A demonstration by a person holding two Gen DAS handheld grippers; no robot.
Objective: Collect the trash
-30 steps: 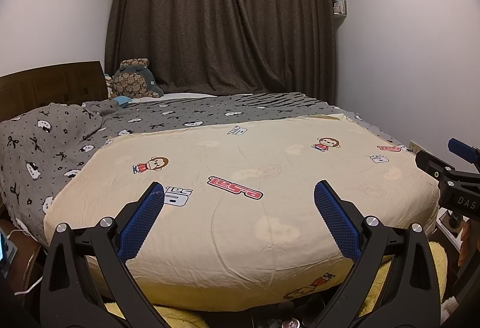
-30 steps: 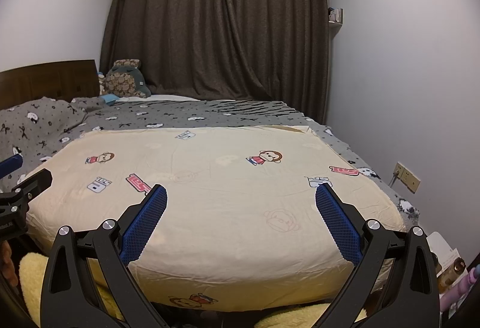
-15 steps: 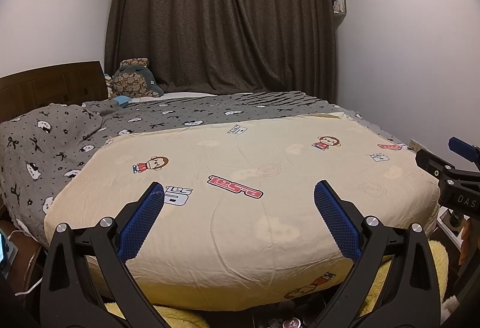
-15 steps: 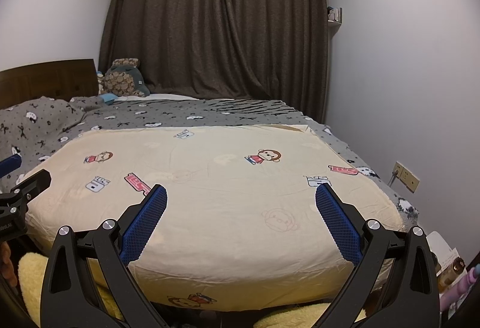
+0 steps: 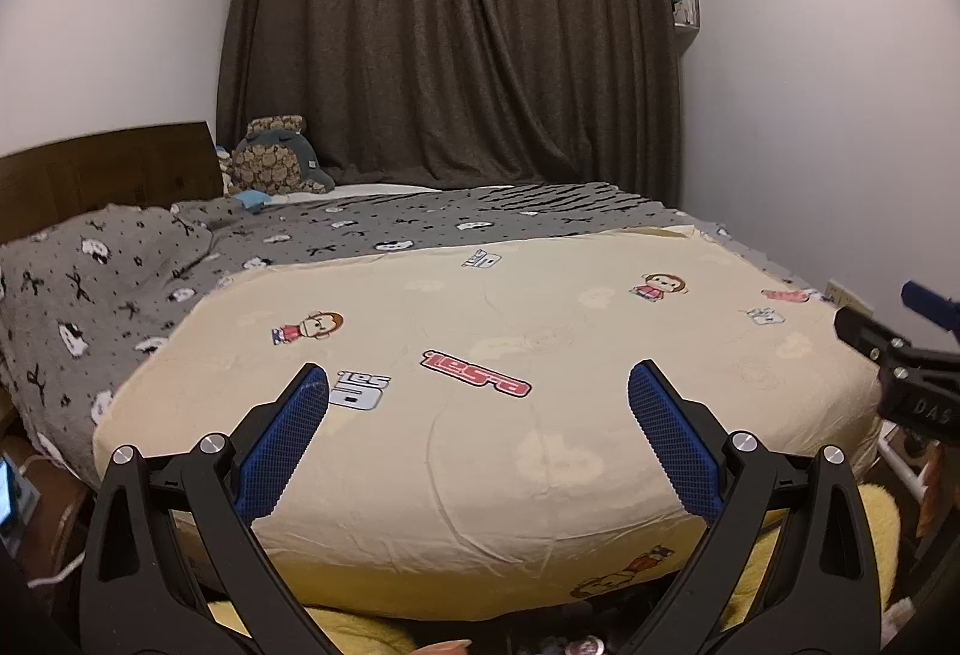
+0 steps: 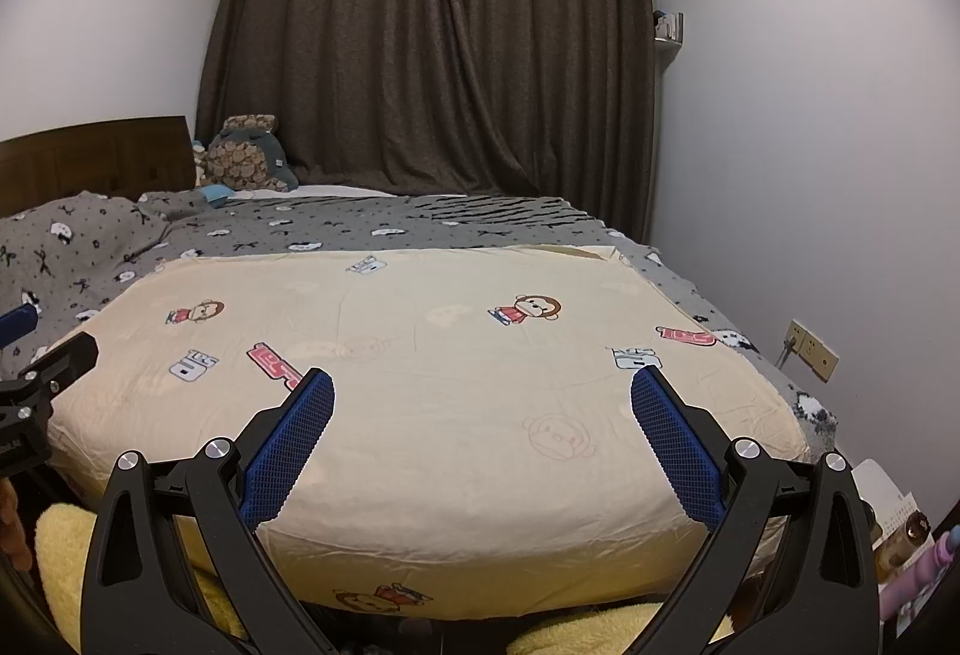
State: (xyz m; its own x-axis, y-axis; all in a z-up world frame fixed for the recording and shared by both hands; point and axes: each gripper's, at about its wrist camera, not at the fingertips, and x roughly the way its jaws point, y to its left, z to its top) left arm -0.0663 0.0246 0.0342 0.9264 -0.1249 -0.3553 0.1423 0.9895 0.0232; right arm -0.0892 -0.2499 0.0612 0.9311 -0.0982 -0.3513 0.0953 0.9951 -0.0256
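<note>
Almost nothing has moved since the earlier frames — both views hold at the foot of the bed (image 5: 480, 463). The left gripper (image 5: 478, 403) and right gripper (image 6: 482, 409) hang side by side with jaws spread wide, holding nothing. No trash shows on the cream cover (image 6: 432, 415), so collecting looks unstarted; small clutter on the floor by the right wall (image 6: 900, 541) is too unclear to name. Room ahead is open above the mattress — the wall closes in on the right.
</note>
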